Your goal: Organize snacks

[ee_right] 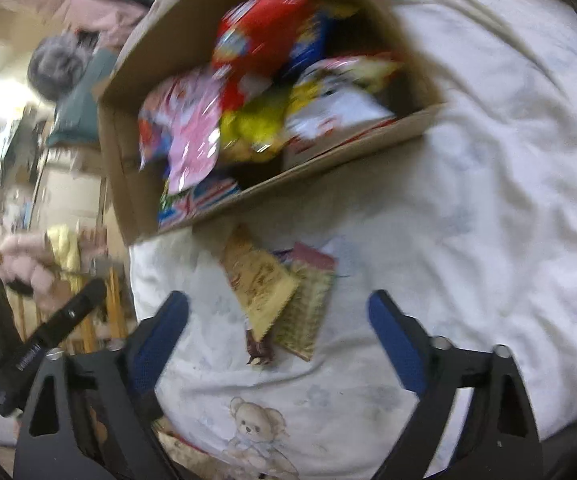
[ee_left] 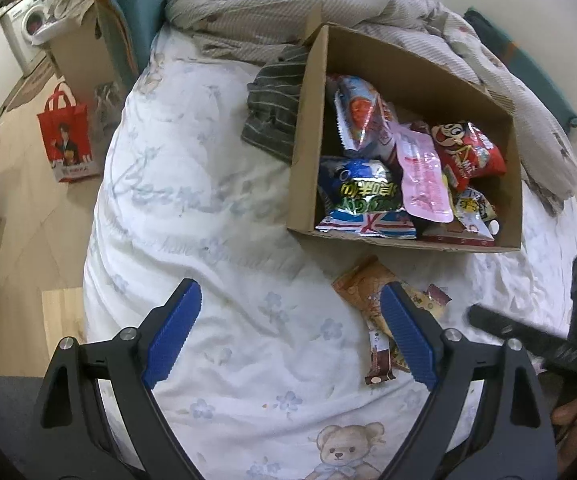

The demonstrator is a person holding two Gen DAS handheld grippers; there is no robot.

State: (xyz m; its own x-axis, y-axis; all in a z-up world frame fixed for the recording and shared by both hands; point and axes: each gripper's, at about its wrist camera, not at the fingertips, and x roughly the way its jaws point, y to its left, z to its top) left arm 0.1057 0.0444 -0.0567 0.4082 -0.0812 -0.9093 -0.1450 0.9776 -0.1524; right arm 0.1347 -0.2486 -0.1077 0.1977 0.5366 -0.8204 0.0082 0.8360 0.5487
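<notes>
A cardboard box sits on the bed and holds several snack packets. It also shows in the blurred right wrist view. A few loose snack packets lie on the white sheet just in front of the box, and show in the right wrist view. My left gripper is open and empty above the sheet, its right finger over the loose packets. My right gripper is open and empty, with the loose packets between its fingers.
A rumpled blanket lies behind the box and a striped grey cloth at its left. The bed's left edge drops to the floor, where a red bag stands. A teddy-bear print marks the sheet.
</notes>
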